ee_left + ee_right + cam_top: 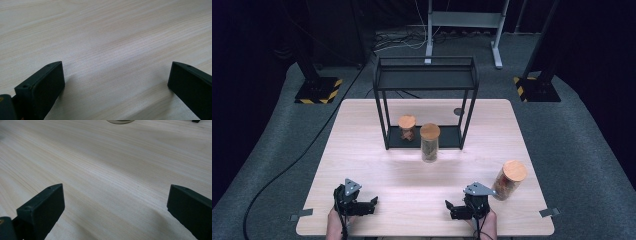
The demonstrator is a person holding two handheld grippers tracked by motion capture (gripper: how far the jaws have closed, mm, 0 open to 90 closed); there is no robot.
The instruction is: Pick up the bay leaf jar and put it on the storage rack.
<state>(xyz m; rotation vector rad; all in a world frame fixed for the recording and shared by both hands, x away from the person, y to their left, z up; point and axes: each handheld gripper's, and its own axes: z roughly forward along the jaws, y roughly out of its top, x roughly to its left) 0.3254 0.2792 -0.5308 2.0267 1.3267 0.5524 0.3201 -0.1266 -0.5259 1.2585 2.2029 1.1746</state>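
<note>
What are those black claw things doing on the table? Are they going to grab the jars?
A person holds a claw in each hand at the near edge of the wooden table. The left gripper and the right gripper are both open and hold nothing. Three cork-lidded jars wait: one jar beside the right gripper, a tall jar just in front of the black shelf rack, and a short jar on the rack's bottom shelf. Nothing is being grabbed yet.

Both grippers are black, the left gripper (373, 202) and the right gripper (449, 205). Each carries a grey three-cornered plate and a black cable. The jaws are flat blocks, each with a small hole.
</note>
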